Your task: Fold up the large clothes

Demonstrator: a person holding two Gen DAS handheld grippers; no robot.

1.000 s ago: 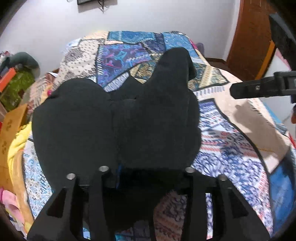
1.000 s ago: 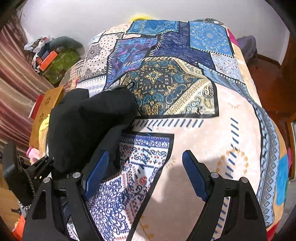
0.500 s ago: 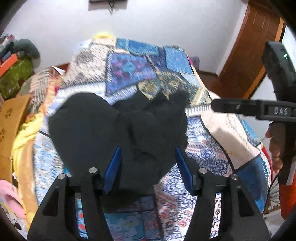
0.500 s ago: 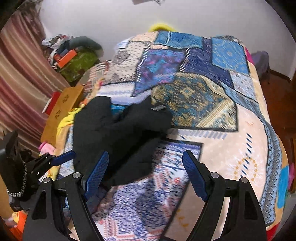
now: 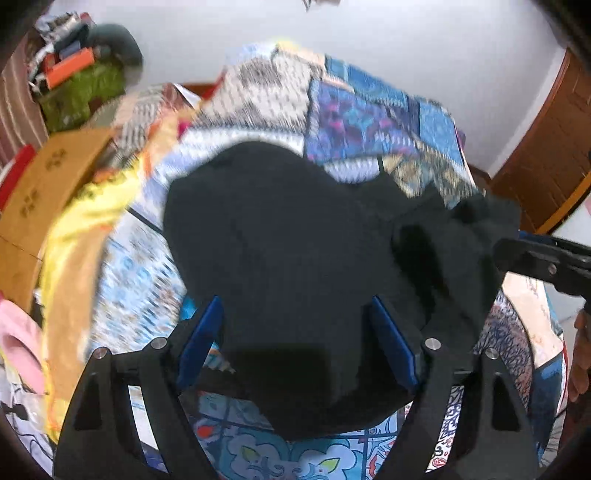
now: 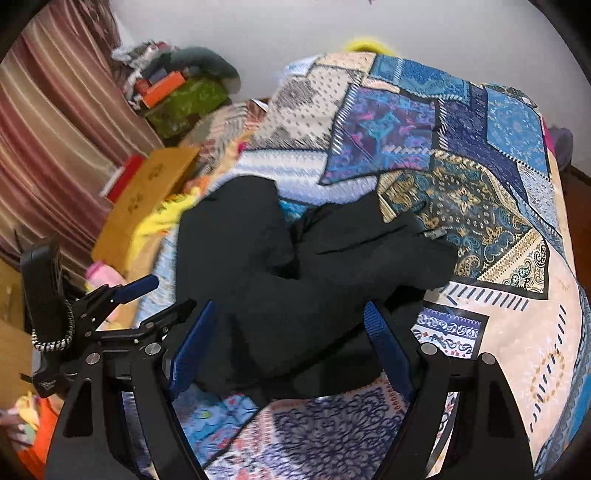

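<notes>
bed [image 6: 517, 332]: patchwork cover in blue, cream and gold, fills most of both views; landmark for all below
wall [image 6: 295, 26]: white, behind bed's far end
curtain [image 6: 55, 122]: striped, red-brown, off bed's left side
door [image 5: 554, 147]: brown wood, off bed's right side, far corner
black garment [image 6: 295, 266]: on bed, near-left part of cover, crumpled in 2 lumps, not flat; 1 flap reaches toward bed's middle; a small metal bit shows at its right edge, cannot tell what
cardboard box [image 6: 144, 199]: tan, against bed's left edge
clutter pile [image 6: 177, 88]: green box, orange item, grey cloth, off bed's far-left corner
yellow cloth [image 5: 81, 221]: on bed's left edge, blurred
left gripper [image 5: 295, 339]: over bed's near edge, jaws wide apart, blue pads either side of garment's near end, nothing clamped; contact with cloth cannot tell
right gripper [image 6: 288, 339]: over bed's near edge, jaws wide apart, garment's near edge between blue pads, not pinched
left gripper, seen from right view [image 6: 147, 299]: beside bed's left edge, near garment, fingers spread
</notes>
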